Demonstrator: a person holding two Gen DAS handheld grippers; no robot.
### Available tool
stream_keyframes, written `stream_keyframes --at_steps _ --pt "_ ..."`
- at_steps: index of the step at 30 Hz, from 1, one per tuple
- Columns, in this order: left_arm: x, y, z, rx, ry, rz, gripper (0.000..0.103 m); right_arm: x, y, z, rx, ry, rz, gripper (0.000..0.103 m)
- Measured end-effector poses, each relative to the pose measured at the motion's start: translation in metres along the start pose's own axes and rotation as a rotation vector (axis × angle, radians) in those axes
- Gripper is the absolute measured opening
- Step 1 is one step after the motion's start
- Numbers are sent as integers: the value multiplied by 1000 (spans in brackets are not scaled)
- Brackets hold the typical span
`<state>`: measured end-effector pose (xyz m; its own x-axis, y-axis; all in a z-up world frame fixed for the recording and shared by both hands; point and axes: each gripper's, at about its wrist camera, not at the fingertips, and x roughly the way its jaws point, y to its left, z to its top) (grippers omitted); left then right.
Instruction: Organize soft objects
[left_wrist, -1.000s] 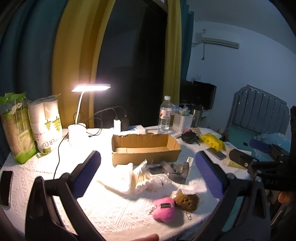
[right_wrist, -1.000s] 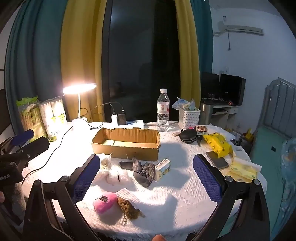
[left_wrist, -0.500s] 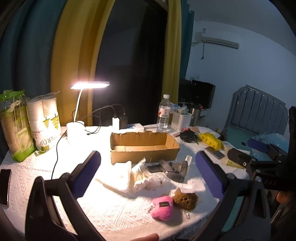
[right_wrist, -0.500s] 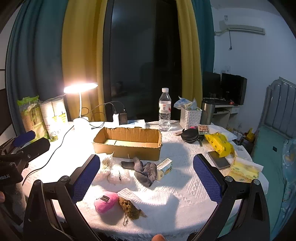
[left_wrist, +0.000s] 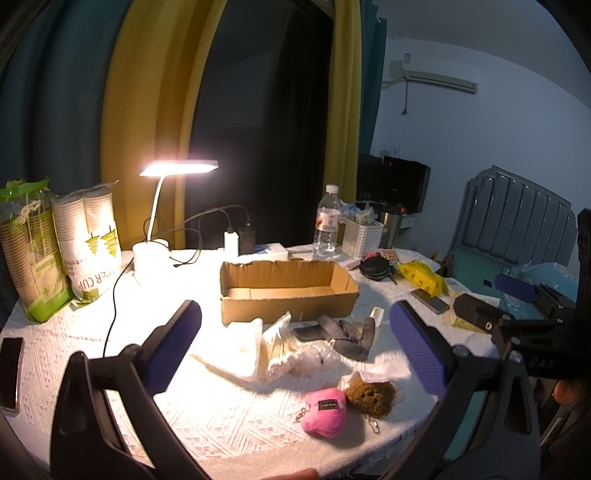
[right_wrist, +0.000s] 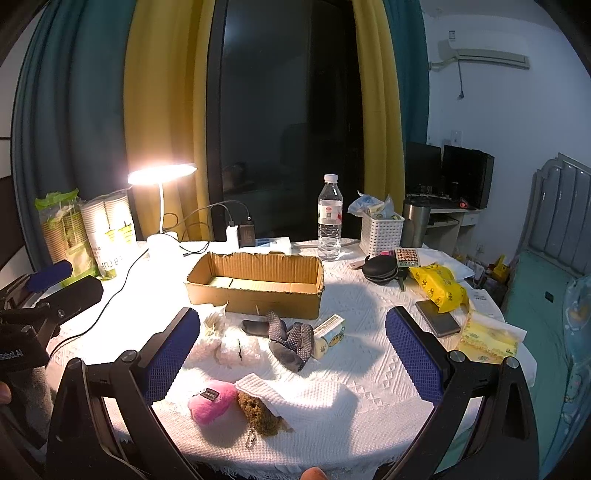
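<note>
while both rigs drifted back slightly over the last second, left gripper (left_wrist: 295, 339) and right gripper (right_wrist: 291, 343) stay spread wide, empty. pink plush heart keychain (right_wrist: 212, 400) and brown loofah sponge (right_wrist: 258, 411) untouched at near table edge; open cardboard box (right_wrist: 255, 284) holds no soft items, so sorting not started.

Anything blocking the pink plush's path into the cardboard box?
The pink plush keychain lies at the near table edge; the cotton swab bag and grey dotted glove lie between it and the open cardboard box. Lift over them.
</note>
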<state>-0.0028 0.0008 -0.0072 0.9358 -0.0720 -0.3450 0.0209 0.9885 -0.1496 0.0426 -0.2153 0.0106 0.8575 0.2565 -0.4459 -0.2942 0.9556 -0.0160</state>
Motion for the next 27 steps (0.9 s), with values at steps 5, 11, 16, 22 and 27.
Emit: stream_keyframes --at_steps 5,11,16,22,27 --pt "0 0 0 -1 5 1 102 1 5 -2 -7 4 4 102" --pt "0 1 0 -3 10 2 102 2 6 -2 -6 4 3 102" --pt "0 1 0 -2 11 2 102 2 5 -2 -5 4 3 102" --pt "0 1 0 -2 10 2 102 2 5 -2 -6 4 4 102" --pt "0 0 0 -3 11 3 102 2 5 -2 -5 5 4 102"
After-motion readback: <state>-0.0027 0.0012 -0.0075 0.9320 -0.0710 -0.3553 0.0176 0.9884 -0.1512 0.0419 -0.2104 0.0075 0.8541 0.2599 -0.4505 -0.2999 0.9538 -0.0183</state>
